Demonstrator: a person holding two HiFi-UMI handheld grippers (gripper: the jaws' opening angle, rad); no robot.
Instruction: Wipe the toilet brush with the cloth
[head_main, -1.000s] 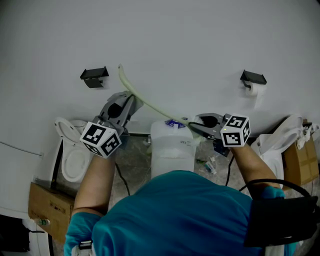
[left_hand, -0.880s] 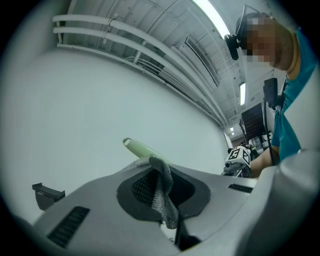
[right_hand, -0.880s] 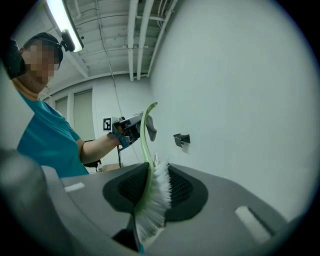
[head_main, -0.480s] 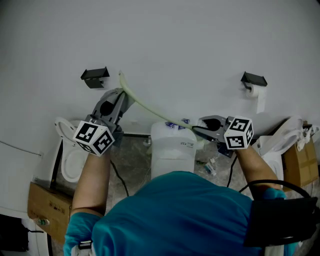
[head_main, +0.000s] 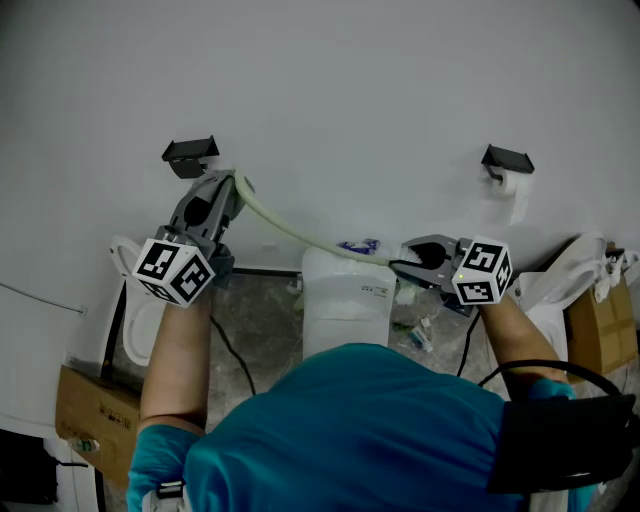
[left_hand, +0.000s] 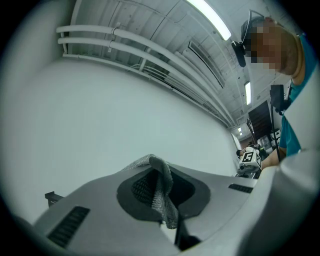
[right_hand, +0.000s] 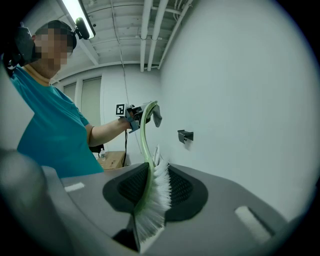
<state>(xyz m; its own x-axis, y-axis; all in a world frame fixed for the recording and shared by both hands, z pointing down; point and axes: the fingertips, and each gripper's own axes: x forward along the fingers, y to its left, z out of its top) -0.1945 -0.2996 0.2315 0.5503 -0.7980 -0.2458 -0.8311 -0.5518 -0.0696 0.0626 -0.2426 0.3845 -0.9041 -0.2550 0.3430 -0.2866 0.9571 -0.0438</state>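
**A:** Leftward and higher along the wall, the left hand-held gripper (head_main: 228, 186) has slid up the toilet brush (head_main: 300, 231) toward the tip of its pale green handle. The right hand-held gripper (head_main: 402, 268) has barely shifted.

**B:** What does each one hold?

**A:** The left gripper view shows its jaws pinched on a fold of grey cloth (left_hand: 161, 192), with the weave clear. I cannot make out the handle there. The right gripper view shows its jaws clamped on the brush head, white bristles (right_hand: 156, 200) between the pads. Far up the curved handle, the cloth (right_hand: 156, 116) hangs at the other gripper.

**B:** What shows only from the head?

**A:** 1 white cistern (head_main: 345, 300) sits below the brush, flanked by the left toilet (head_main: 140, 320) and the right toilet (head_main: 560, 285). There are 2 black wall brackets, the left bracket (head_main: 190, 152) and the right bracket (head_main: 506, 158), and 1 paper roll (head_main: 517, 195).

**B:** Any writing?

**A:** Only square patterns on the 2 cubes. The cistern's label is too small to read.
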